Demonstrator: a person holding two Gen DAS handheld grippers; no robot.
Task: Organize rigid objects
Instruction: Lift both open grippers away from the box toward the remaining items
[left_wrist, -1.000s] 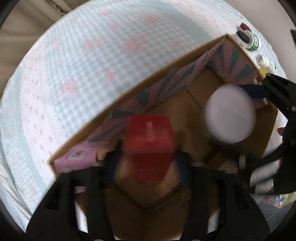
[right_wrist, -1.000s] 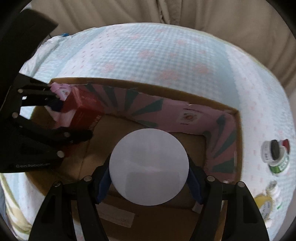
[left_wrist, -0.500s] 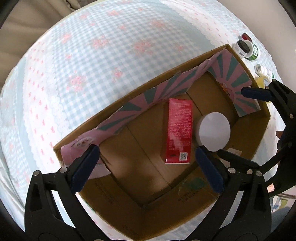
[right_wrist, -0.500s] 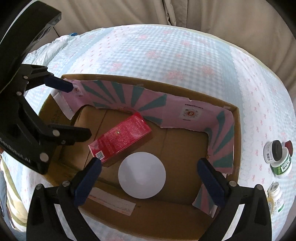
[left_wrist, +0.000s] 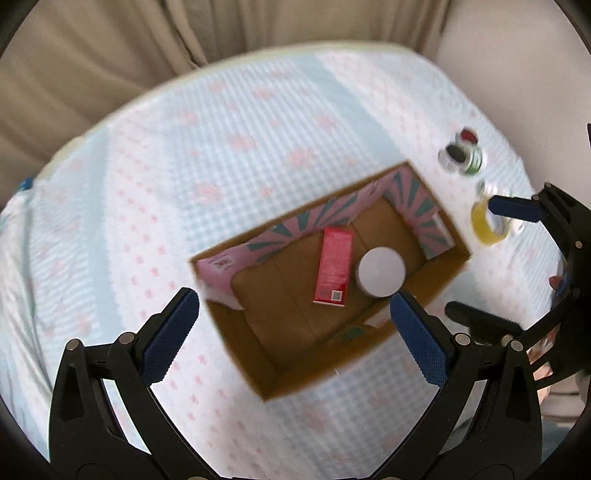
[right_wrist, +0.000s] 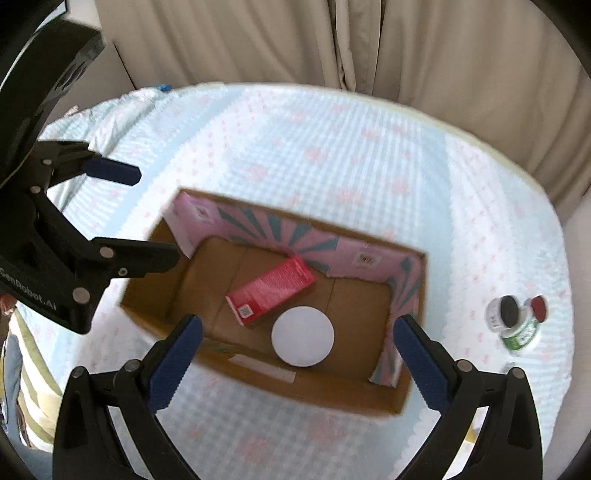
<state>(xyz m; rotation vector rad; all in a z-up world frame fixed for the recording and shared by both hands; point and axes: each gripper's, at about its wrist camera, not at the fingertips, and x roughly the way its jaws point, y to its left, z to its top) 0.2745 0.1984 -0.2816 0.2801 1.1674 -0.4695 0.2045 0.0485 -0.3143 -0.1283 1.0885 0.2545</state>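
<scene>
An open cardboard box (left_wrist: 436, 288) (right_wrist: 332, 391) with pink and teal inner flaps sits on the checked cloth. Inside lie a red carton (left_wrist: 333, 266) (right_wrist: 271, 290) and a white round jar (left_wrist: 382, 272) (right_wrist: 303, 336), side by side. My left gripper (left_wrist: 293, 332) is open and empty, high above the box. My right gripper (right_wrist: 297, 349) is open and empty, also high above it. Each gripper shows in the other's view, the right gripper (left_wrist: 491, 258) at the right edge and the left gripper (right_wrist: 144, 218) at the left edge.
Small bottles with black and red caps (left_wrist: 461, 155) (right_wrist: 517, 317) and a yellow jar (left_wrist: 487, 229) stand on the cloth right of the box. Beige curtains (right_wrist: 332, 40) hang behind the table. The cloth-covered table (left_wrist: 221, 147) extends around the box.
Both grippers let go of the red carton and the white jar inside the box, opened wide, then rose well above the box.
</scene>
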